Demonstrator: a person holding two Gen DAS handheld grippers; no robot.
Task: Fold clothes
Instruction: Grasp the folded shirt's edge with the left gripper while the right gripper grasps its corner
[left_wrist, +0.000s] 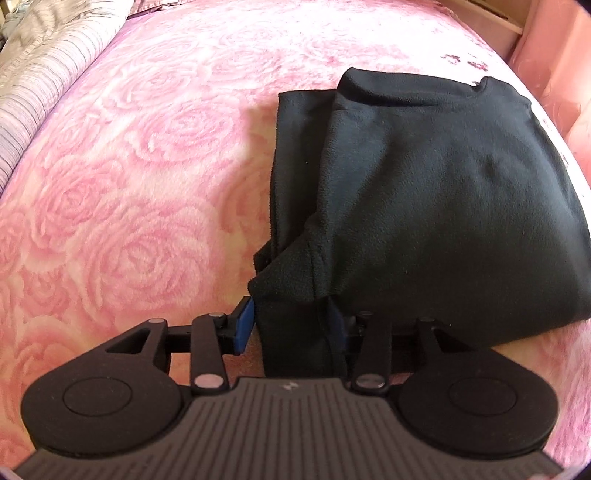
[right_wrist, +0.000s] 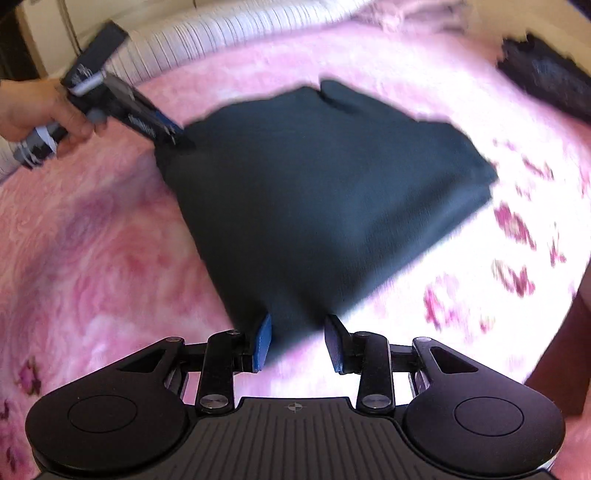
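Note:
A black fleece garment (left_wrist: 424, 192) lies folded into a thick block on the pink rose-patterned blanket (left_wrist: 129, 192), neckline at the far right. A hanging flap of it passes between the blue pads of my left gripper (left_wrist: 291, 328); the left pad stands a little off the cloth, so the jaws are open. In the right wrist view the same garment (right_wrist: 314, 192) is blurred, and its near corner lies between the pads of my right gripper (right_wrist: 298, 343), which is open with blanket showing beside the right pad. A hand (right_wrist: 33, 107) holds the left gripper (right_wrist: 173, 134) at the garment's far-left corner.
Striped grey bedding (left_wrist: 44, 74) is bunched along the blanket's far-left side. Another dark item (right_wrist: 546, 81) lies at the top right of the right wrist view. A pink bed edge and wooden furniture (left_wrist: 491, 14) close off the far right. A brown surface (right_wrist: 561, 350) borders the blanket's right.

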